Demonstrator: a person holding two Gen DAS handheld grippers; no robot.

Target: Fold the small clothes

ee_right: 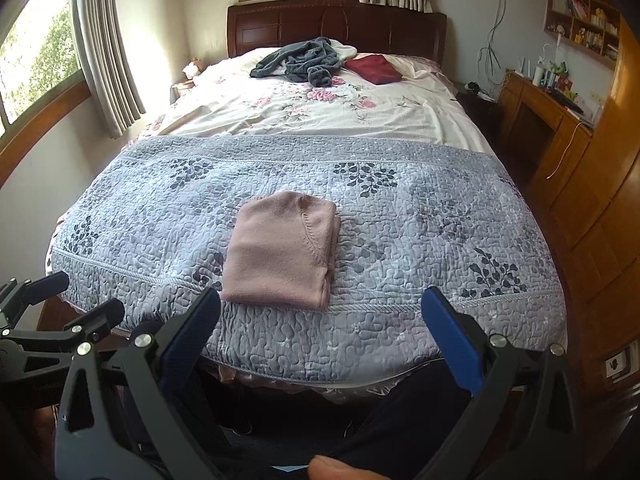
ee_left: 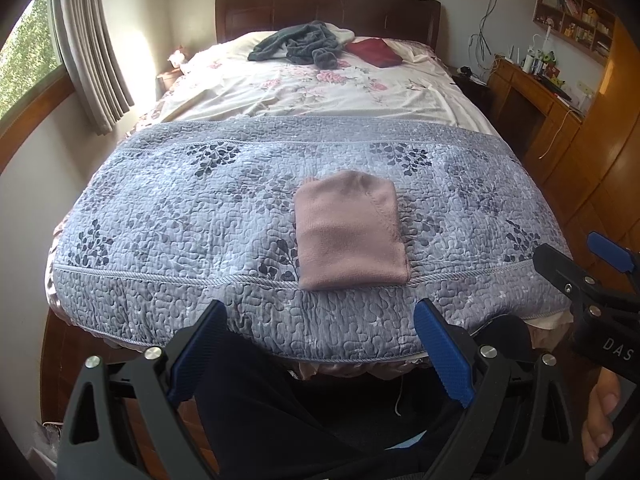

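Blue-padded fingers of left gripper [ee_left: 320, 320] nearest in left wrist view, spread wide apart, nothing between, hovering off foot edge of bed over dark trouser legs [ee_left: 280, 408]. Same for right gripper [ee_right: 322, 310] in right wrist view: jaws wide apart, empty, just short of quilt edge. Right gripper also visible at right edge of left view [ee_left: 592, 272], fingers apart there too; left gripper at left edge of right view [ee_right: 60, 300], likewise parted. Fingertips of a hand [ee_left: 600, 420] at lower right of left view, on gripper handle.

Pink sweater [ee_left: 349, 230] folded into neat rectangle, flat on blue quilt [ee_left: 180, 208], near foot edge, roughly centred across bed, slightly left of centre in right view [ee_right: 282, 252]. Seam line running diagonally across top layer. Not touched by either gripper.

Quilt covering foot half of bed, leaf pattern, corded border. Beyond it white floral sheet [ee_left: 320, 88]. Far end: crumpled grey garment [ee_left: 300, 46] beside folded dark red cloth [ee_left: 374, 52], both near brown wooden headboard [ee_left: 320, 12], well apart from sweater. Grey curtains [ee_left: 88, 52] at left window. Wooden desk [ee_left: 536, 92] and wall shelf [ee_left: 572, 20] with small items on right side of room.
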